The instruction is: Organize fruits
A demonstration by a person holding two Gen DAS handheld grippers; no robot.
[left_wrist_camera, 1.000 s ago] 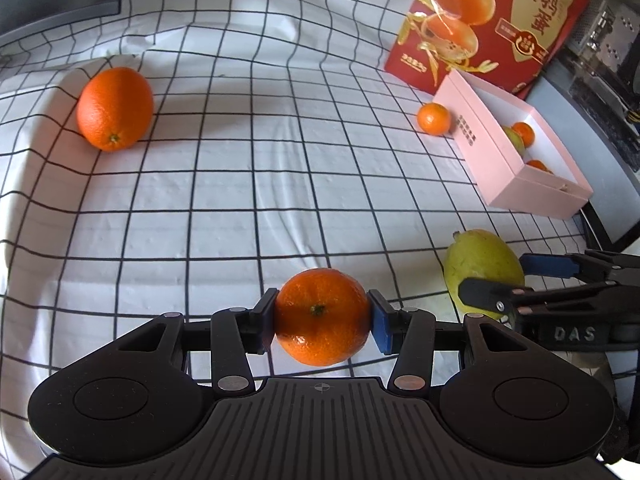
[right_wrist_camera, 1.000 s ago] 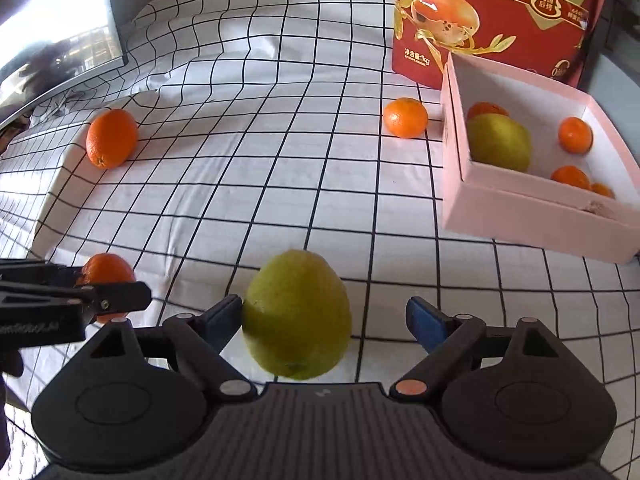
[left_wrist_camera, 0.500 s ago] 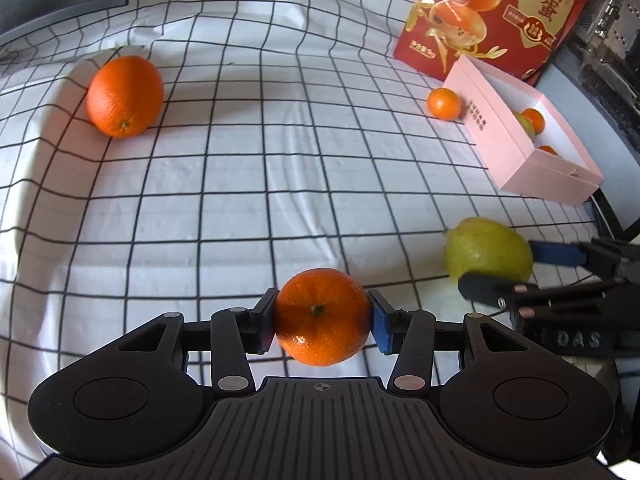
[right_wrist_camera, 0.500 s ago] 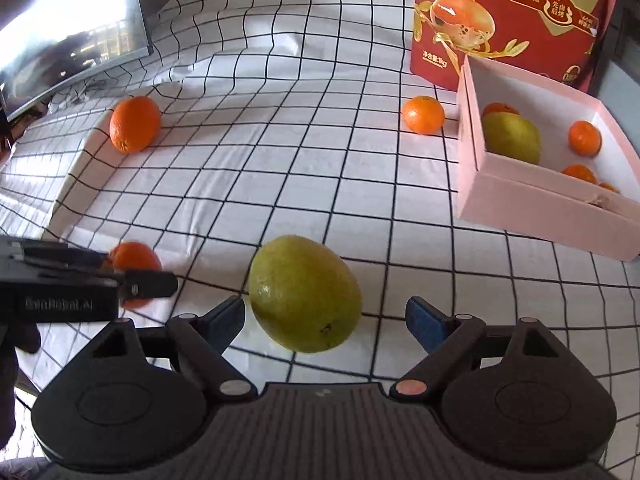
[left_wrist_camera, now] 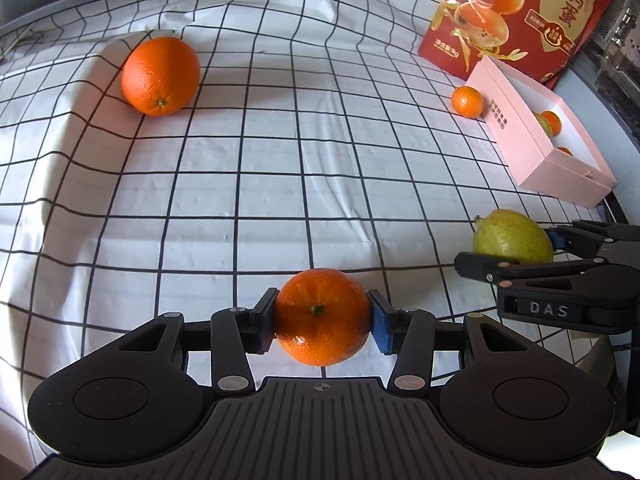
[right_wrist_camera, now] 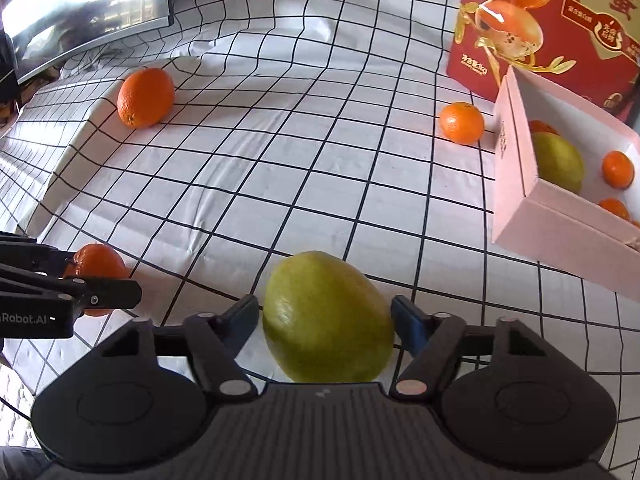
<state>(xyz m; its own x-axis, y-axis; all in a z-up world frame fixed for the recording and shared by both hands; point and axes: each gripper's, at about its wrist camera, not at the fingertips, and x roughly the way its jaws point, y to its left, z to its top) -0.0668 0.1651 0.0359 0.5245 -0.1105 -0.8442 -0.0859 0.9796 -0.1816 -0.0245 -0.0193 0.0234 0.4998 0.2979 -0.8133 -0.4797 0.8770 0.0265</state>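
Observation:
My left gripper (left_wrist_camera: 322,316) is shut on a small orange mandarin (left_wrist_camera: 322,316), held just above the checked cloth. It also shows at the left edge of the right wrist view, the left gripper (right_wrist_camera: 96,280) clamping that mandarin (right_wrist_camera: 96,264). My right gripper (right_wrist_camera: 326,312) is closing on a yellow-green fruit (right_wrist_camera: 326,316) that lies on the cloth, and its pads (right_wrist_camera: 400,312) meet the fruit's sides. In the left wrist view the fruit (left_wrist_camera: 512,236) sits between the right gripper's fingers (left_wrist_camera: 480,266). A pink box (right_wrist_camera: 516,184) at the right holds another green fruit and several mandarins.
A large orange (left_wrist_camera: 160,76) lies at the far left on a raised fold of cloth. A loose mandarin (right_wrist_camera: 462,123) rests beside the pink box (left_wrist_camera: 516,120). A red carton (right_wrist_camera: 540,20) stands behind the box. A monitor (right_wrist_camera: 80,12) is at the back left.
The right gripper's jaws have narrowed from wide apart onto the green fruit's sides. The left gripper keeps its hold on the mandarin and has hardly moved.

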